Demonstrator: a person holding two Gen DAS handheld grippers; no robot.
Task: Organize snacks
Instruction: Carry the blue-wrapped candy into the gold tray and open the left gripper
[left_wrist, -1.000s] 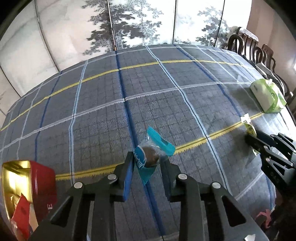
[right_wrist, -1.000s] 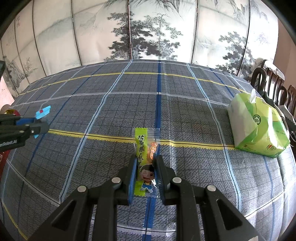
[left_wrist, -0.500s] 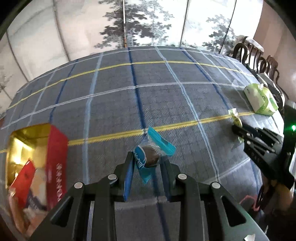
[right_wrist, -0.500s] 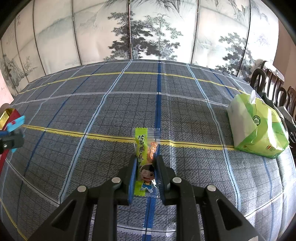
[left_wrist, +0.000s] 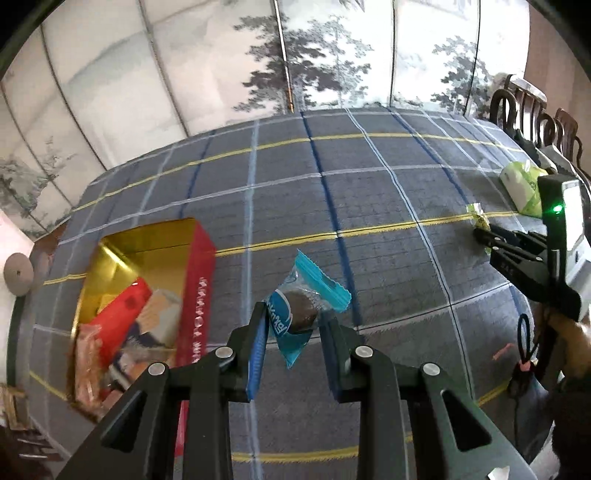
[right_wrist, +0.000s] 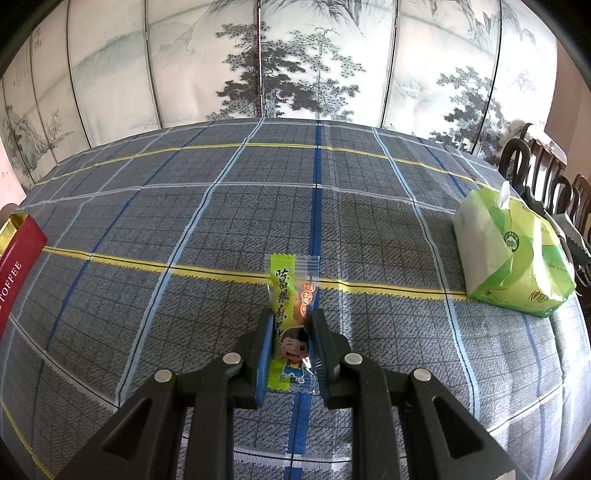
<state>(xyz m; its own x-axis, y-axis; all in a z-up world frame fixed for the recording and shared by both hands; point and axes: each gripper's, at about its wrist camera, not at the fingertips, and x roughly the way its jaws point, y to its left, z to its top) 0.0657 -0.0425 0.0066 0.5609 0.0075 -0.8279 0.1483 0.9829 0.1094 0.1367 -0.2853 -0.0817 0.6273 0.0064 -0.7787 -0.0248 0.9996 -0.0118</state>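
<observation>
A woven grey plaid tablecloth with blue, white and yellow lines looks matt and coarse. On it, the red rectangular tin has a shiny gold metal lining — glossy paint outside. The blue crinkled plastic snack wrapper is partly clear film; the green-and-clear plastic candy sachet is glossy. Right of the sachet, the soft green-and-white plastic tissue pack gleams. Both black gripper frames look matt plastic — bolts shiny metal.

Blue-wrapped chocolate snack, green snack stick
</observation>
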